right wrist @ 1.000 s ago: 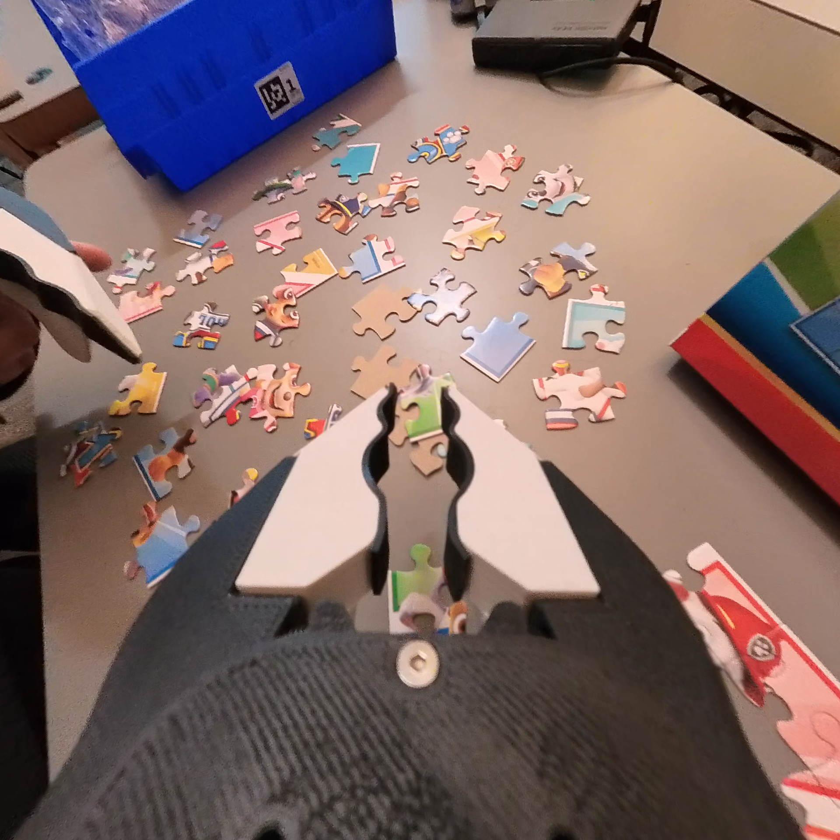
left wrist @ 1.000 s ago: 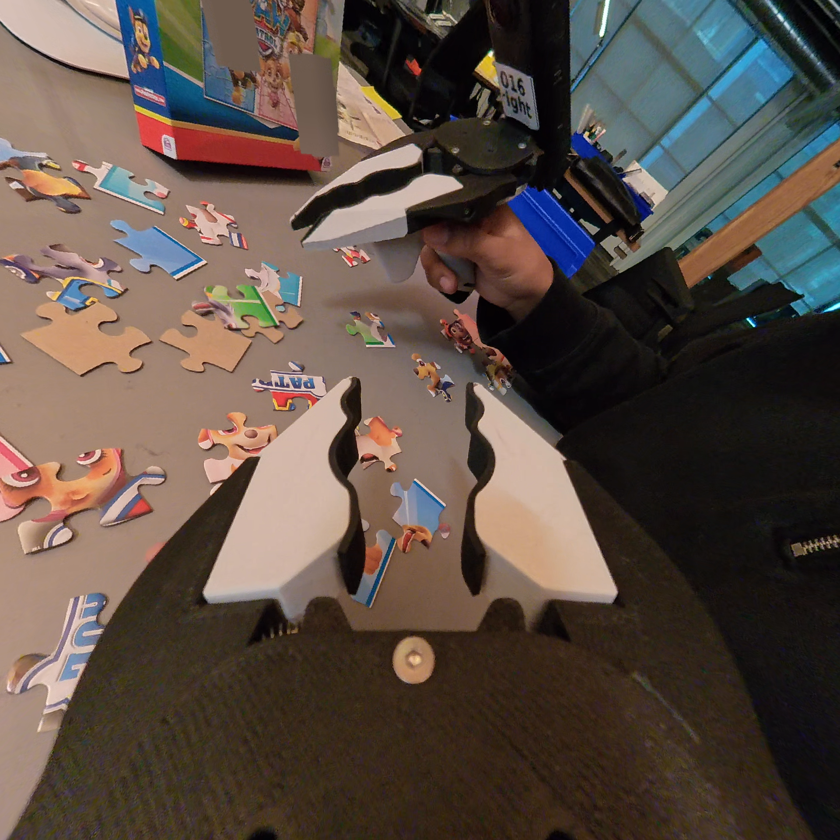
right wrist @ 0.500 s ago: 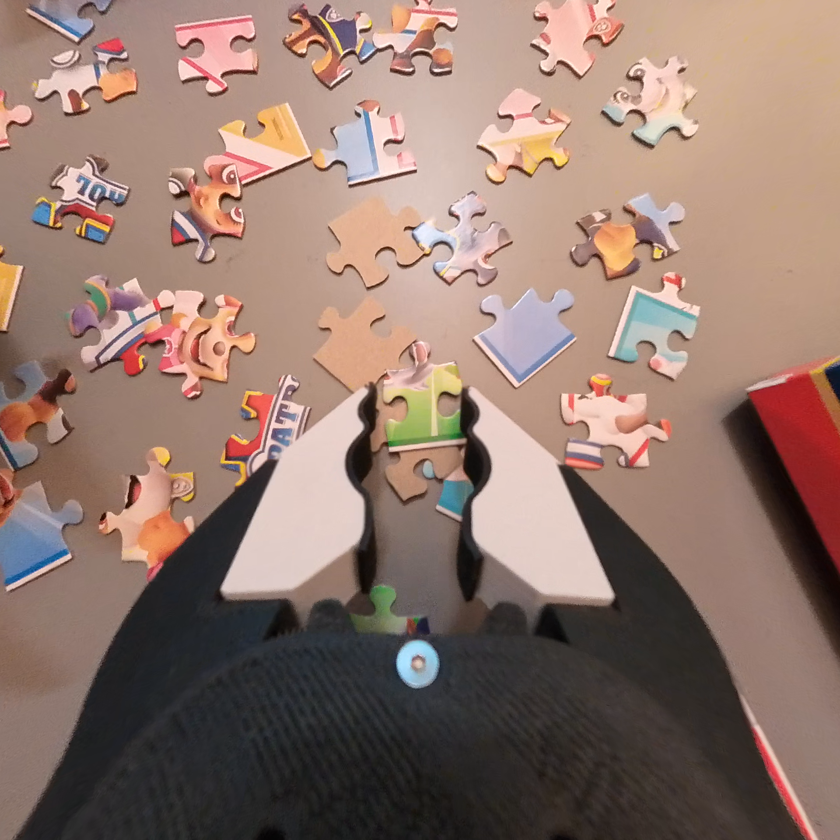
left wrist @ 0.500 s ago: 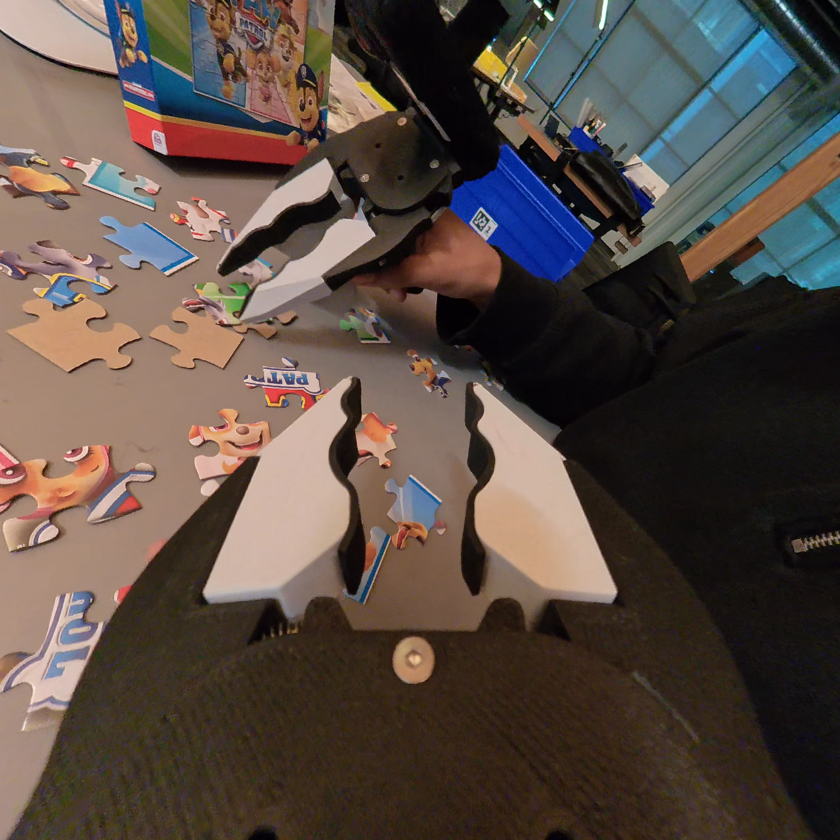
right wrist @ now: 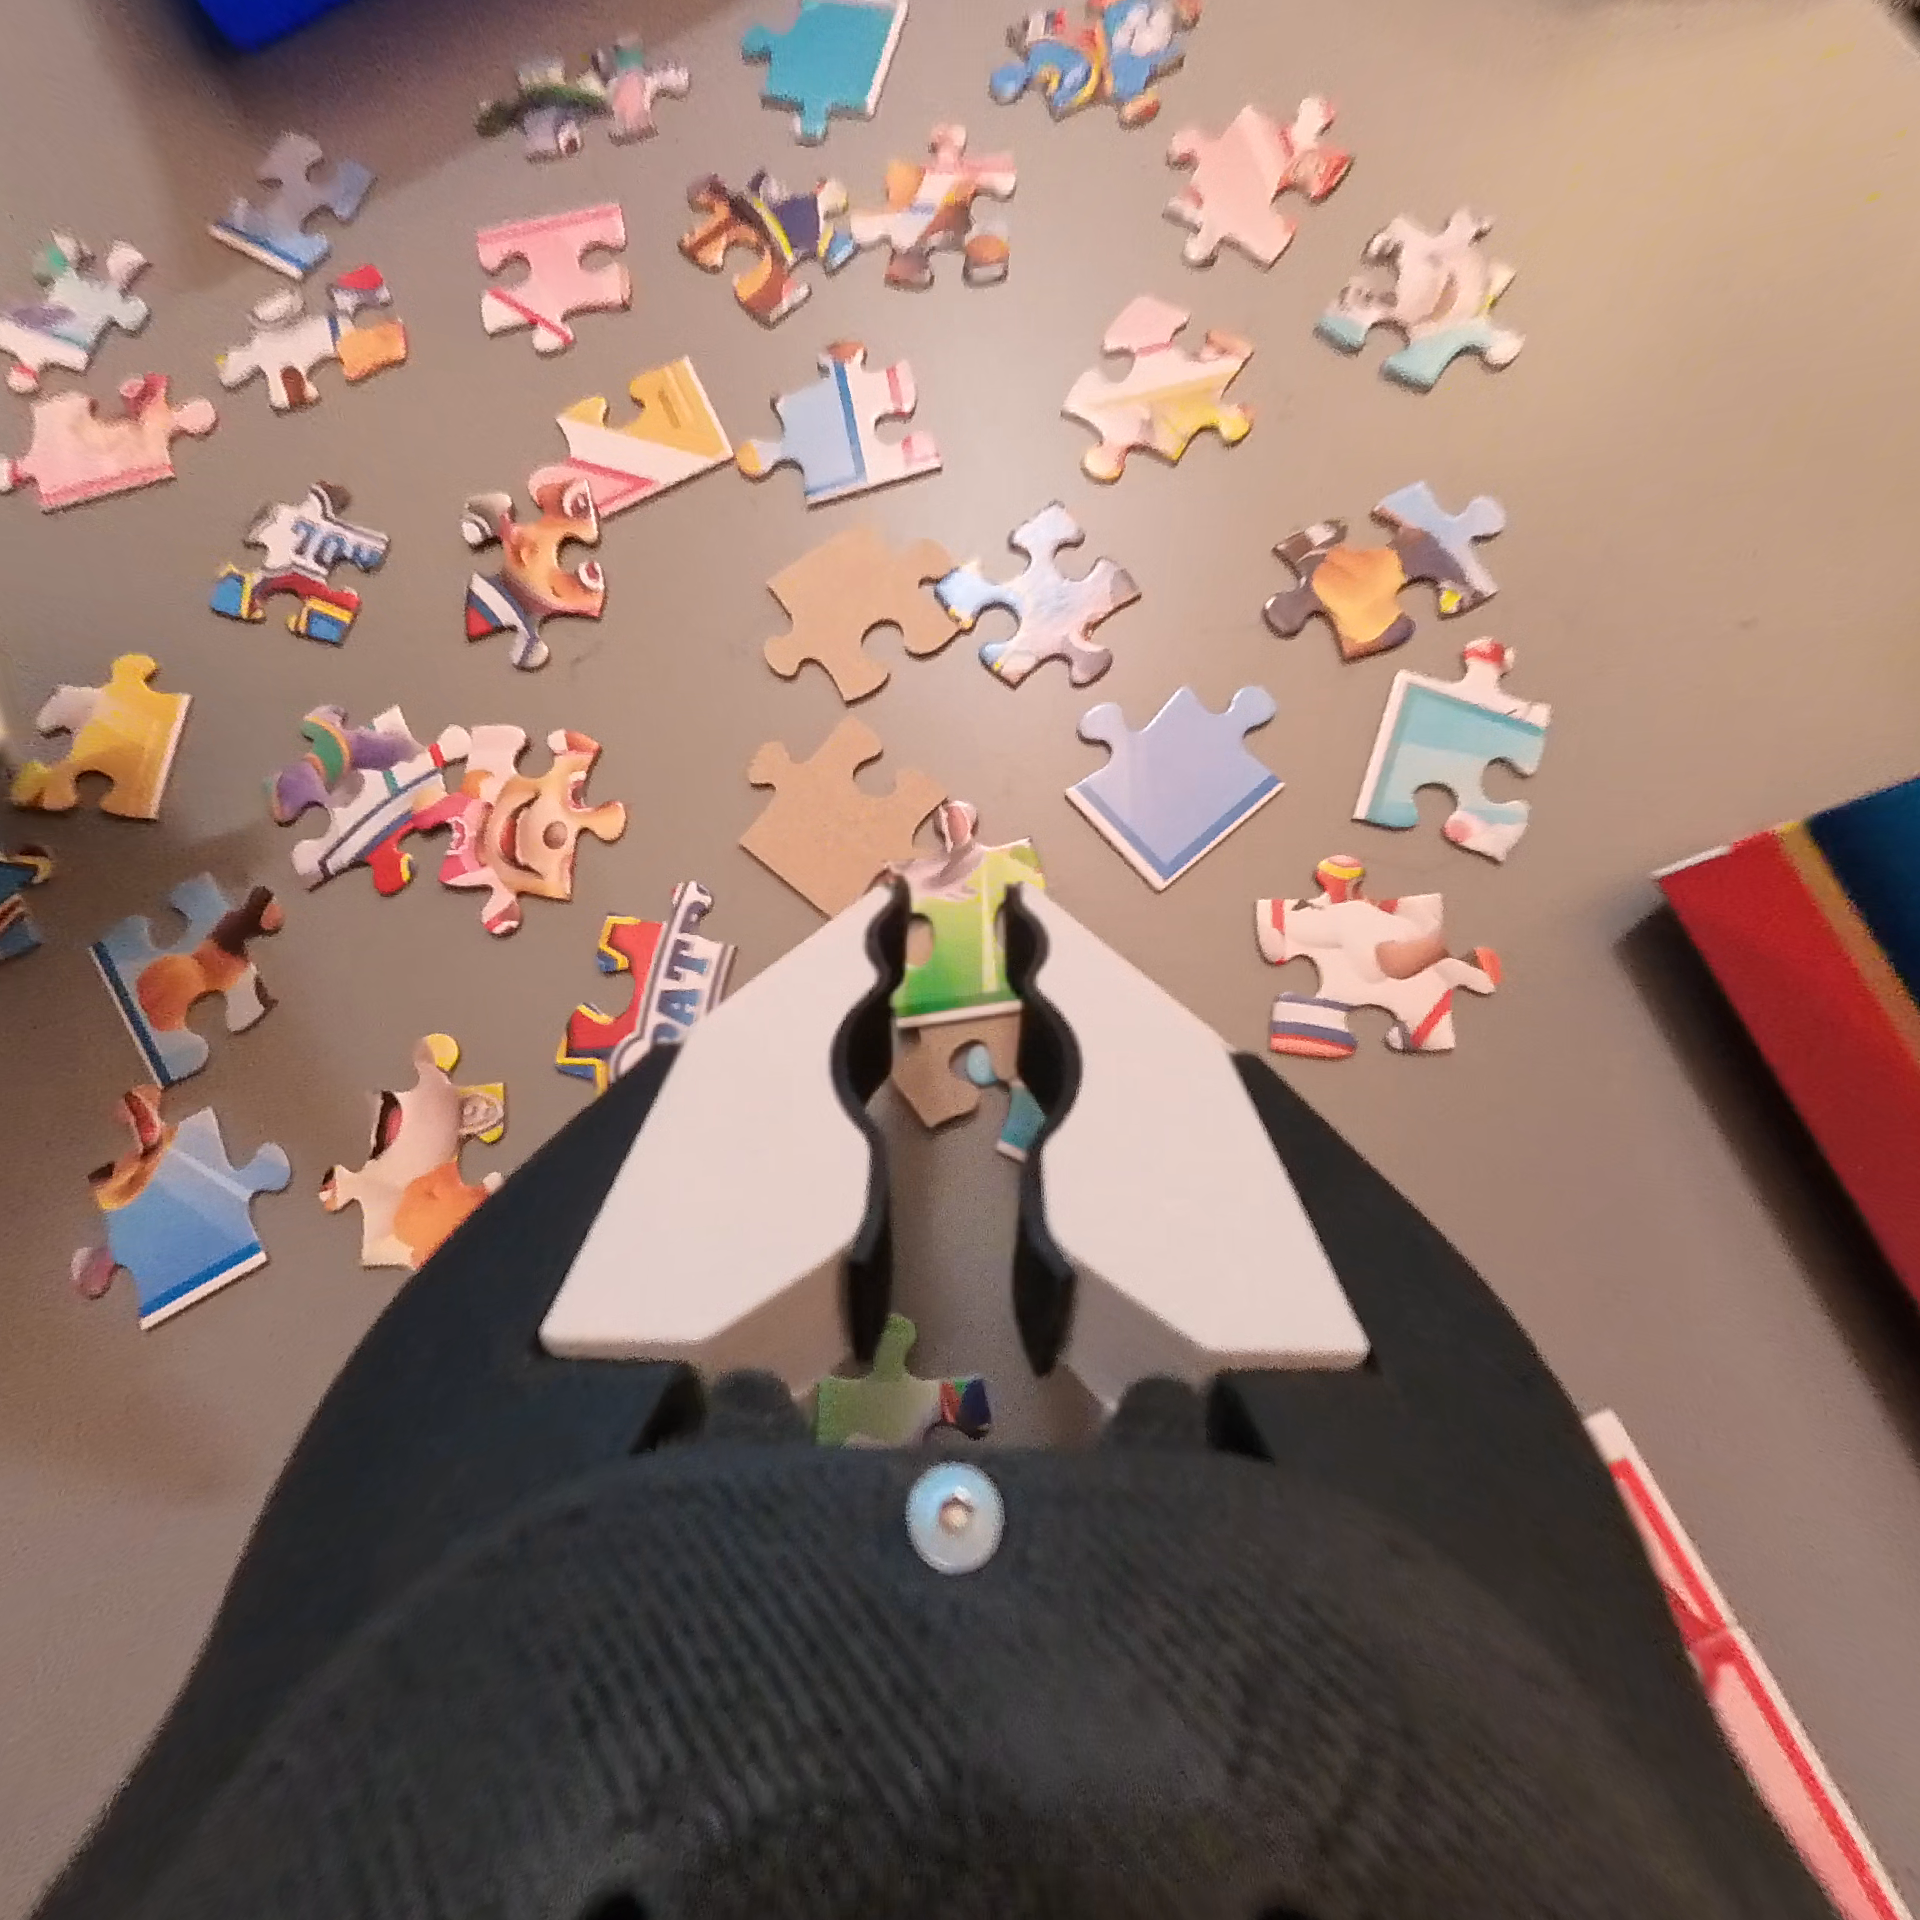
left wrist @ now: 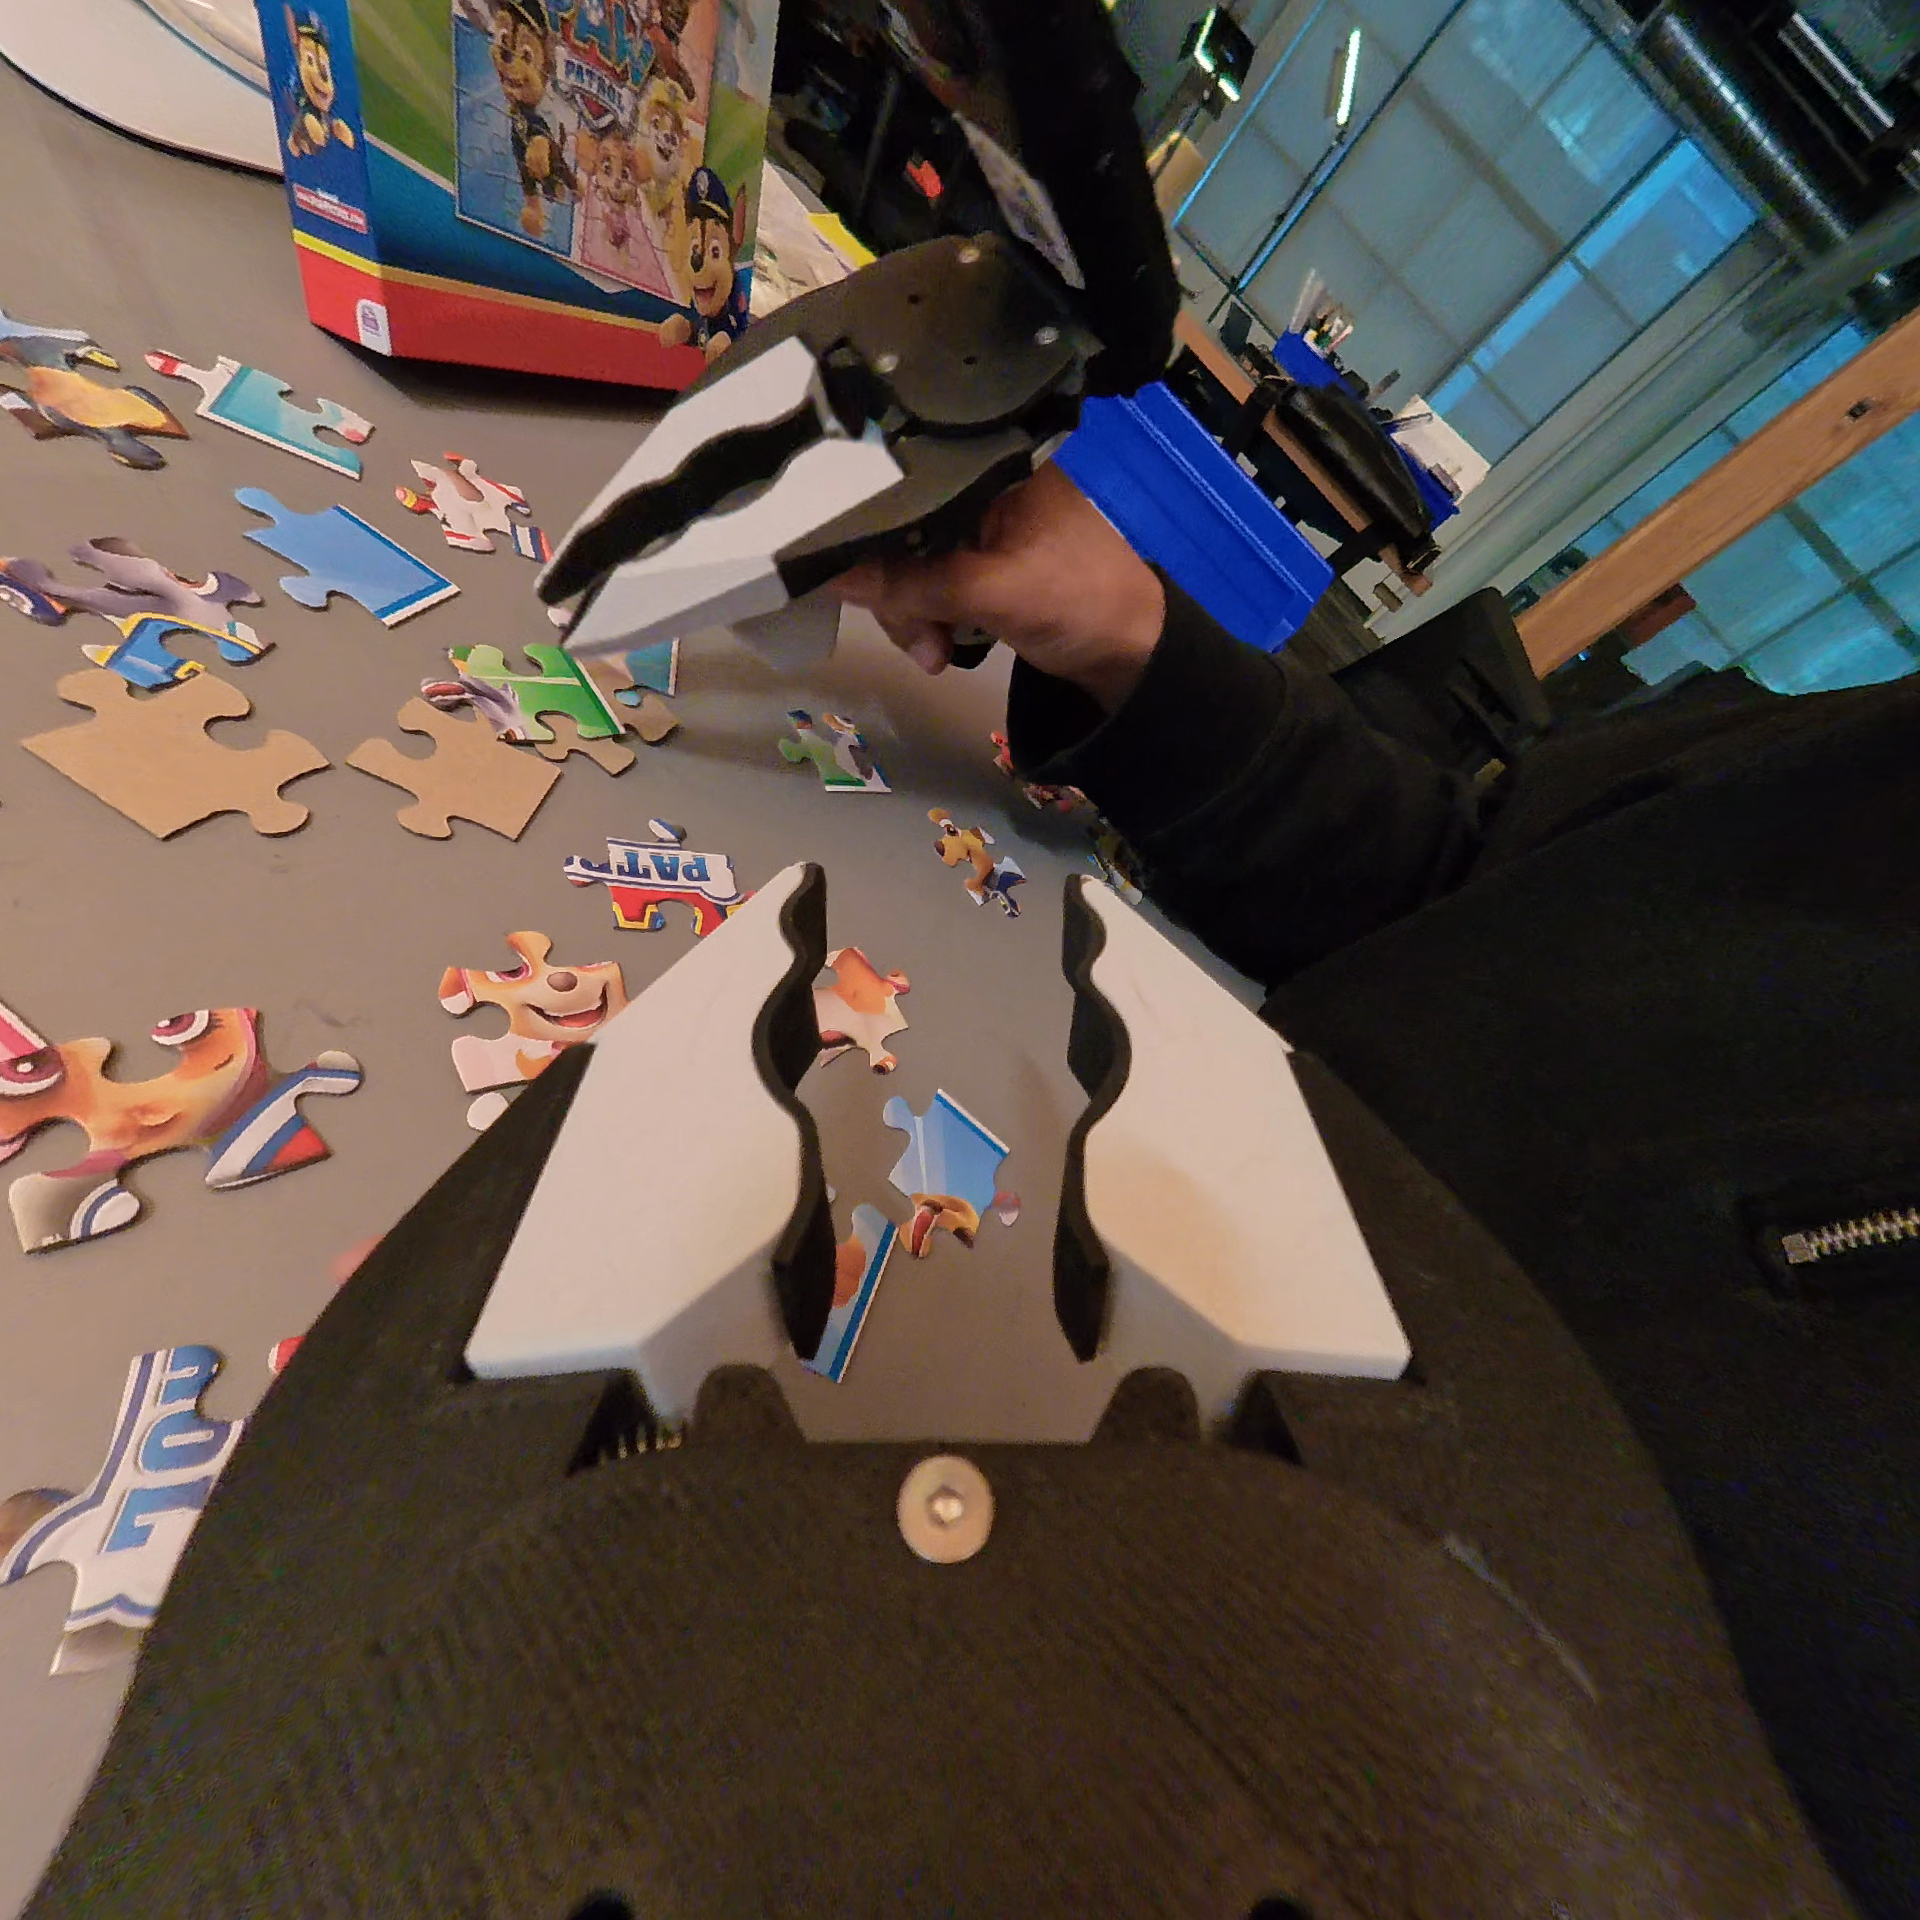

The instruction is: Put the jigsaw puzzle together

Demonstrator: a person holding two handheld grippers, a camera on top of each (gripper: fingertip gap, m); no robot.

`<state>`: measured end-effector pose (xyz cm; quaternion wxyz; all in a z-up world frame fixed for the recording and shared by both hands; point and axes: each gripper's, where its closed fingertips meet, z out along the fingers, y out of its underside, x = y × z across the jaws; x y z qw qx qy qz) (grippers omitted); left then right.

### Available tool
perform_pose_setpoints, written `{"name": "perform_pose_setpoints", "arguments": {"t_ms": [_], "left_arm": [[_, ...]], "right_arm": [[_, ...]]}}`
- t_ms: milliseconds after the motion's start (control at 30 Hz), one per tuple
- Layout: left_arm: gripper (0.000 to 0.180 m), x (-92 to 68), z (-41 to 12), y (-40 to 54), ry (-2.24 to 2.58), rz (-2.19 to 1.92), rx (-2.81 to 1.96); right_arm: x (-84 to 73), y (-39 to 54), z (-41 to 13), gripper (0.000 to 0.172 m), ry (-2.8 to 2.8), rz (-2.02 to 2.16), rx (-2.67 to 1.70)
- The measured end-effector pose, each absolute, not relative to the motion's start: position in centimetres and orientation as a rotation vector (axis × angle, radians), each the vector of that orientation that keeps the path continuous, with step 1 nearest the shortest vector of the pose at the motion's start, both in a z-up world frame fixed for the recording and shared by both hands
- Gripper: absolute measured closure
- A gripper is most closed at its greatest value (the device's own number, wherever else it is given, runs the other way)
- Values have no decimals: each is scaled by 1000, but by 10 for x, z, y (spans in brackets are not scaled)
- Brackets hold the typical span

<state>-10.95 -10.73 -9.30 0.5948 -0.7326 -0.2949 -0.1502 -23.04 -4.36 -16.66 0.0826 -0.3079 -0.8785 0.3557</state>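
Note:
Many loose jigsaw pieces lie on the grey table [left wrist: 260,935]. My left gripper [left wrist: 943,883] is open and empty above a blue piece [left wrist: 951,1164] and an orange-and-white piece [left wrist: 857,1003]. My right gripper [right wrist: 956,899] points down at a green piece [right wrist: 961,956] that lies flat on a small pile. Its jaws stand narrowly apart, and the piece is wider than the gap and runs under both fingertips. In the left wrist view the right gripper [left wrist: 561,621] has its tips at the far edge of the green piece [left wrist: 530,691], which still lies flat.
The puzzle box [left wrist: 520,208] stands at the back, and its red edge [right wrist: 1818,987] is to the right of my right gripper. Two brown face-down pieces [right wrist: 831,821] lie beside the green one. A joined pink-and-red section [right wrist: 1745,1683] lies at the lower right. A blue bin [left wrist: 1184,499] stands behind the person's hand [left wrist: 1039,592].
My right gripper came down over the green piece. Its jaws widened around it, then narrowed over it. The piece has not left the table. My left gripper has stayed put and open.

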Motion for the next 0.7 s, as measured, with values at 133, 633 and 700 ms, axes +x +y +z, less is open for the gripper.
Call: {"name": "perform_pose_setpoints", "arguments": {"t_ms": [133, 633, 700], "left_arm": [[137, -108, -92, -106, -675, -339, -1711], [137, -111, -92, -109, -690, -335, -1705], [137, -112, -93, -109, -692, -339, -1702]], "right_arm": [[-229, -45, -190, 147, -2678, 941, -901], [-216, -1, -142, 160, -2525, 1056, -1004], [-209, 34, -146, 160, -2487, 953, -1075]]}}
